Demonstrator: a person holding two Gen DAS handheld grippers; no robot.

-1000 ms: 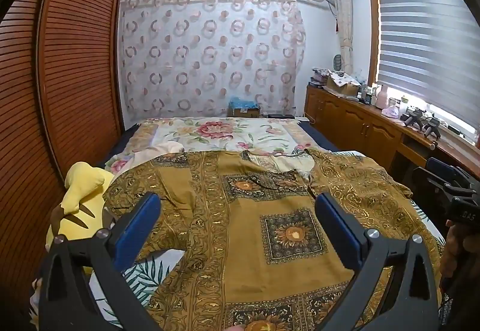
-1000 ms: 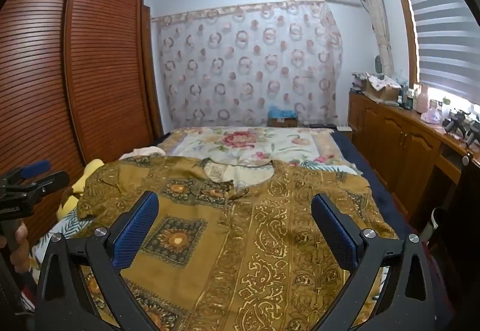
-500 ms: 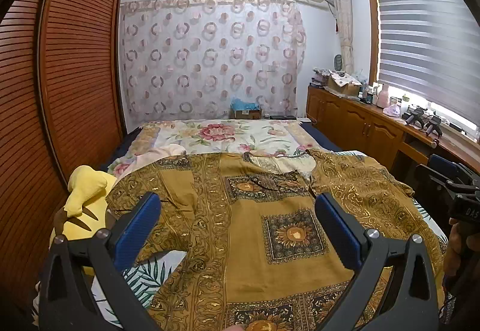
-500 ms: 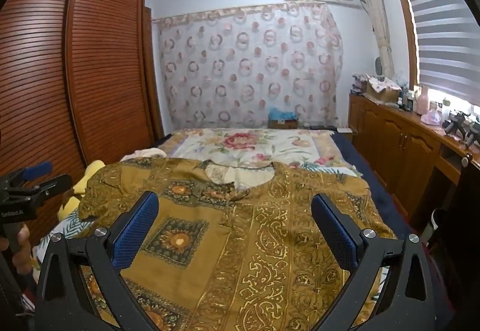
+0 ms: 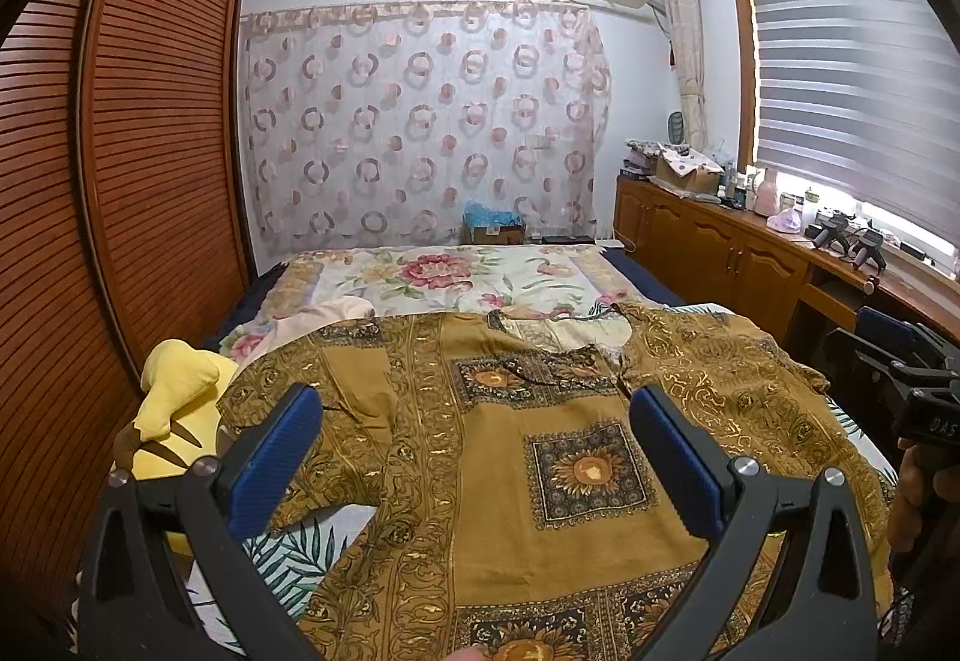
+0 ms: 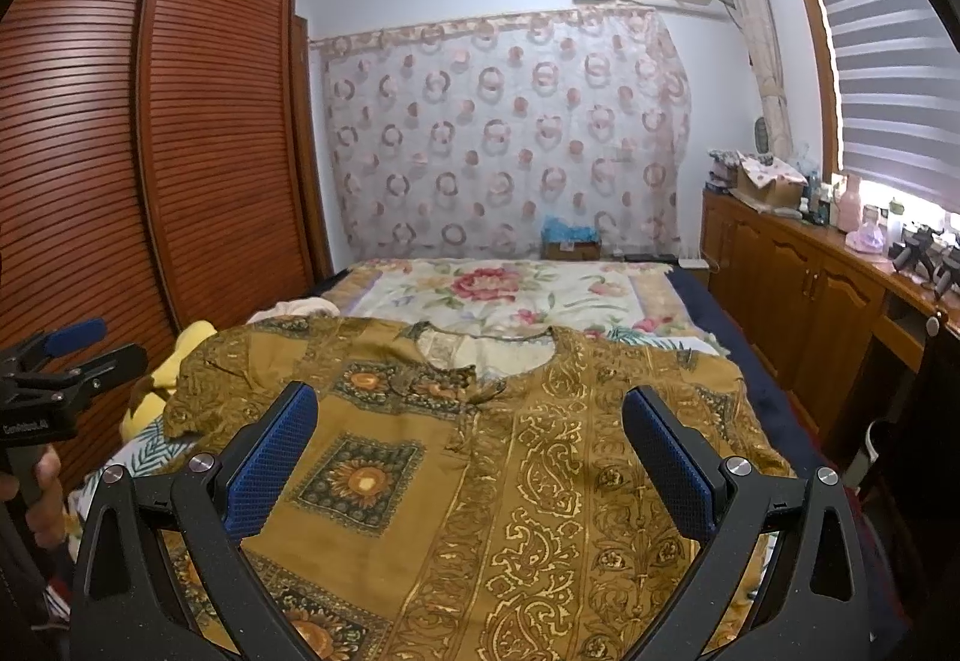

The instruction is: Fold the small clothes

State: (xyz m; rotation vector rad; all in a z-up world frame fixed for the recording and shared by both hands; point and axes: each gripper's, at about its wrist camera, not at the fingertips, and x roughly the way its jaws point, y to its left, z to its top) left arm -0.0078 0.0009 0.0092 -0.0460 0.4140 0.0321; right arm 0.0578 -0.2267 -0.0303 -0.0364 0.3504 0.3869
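A mustard-gold patterned short-sleeved shirt [image 5: 510, 457] lies spread flat, front up, on the bed, collar toward the far end; it also shows in the right wrist view [image 6: 516, 457]. My left gripper [image 5: 474, 415] is open and empty, held above the shirt's left half. My right gripper [image 6: 468, 415] is open and empty, held above the shirt's middle. Each gripper shows at the edge of the other's view: the right one [image 5: 900, 379] and the left one [image 6: 54, 361].
A yellow plush toy [image 5: 174, 403] lies at the bed's left edge beside the shirt's left sleeve. A floral bedspread [image 5: 444, 271] covers the far bed. A slatted wooden wardrobe [image 5: 120, 181] stands left. A cluttered wooden cabinet [image 5: 750, 259] runs along the right wall.
Both grippers have stayed open and empty. The views have tilted up very slightly; the shirt has not moved.
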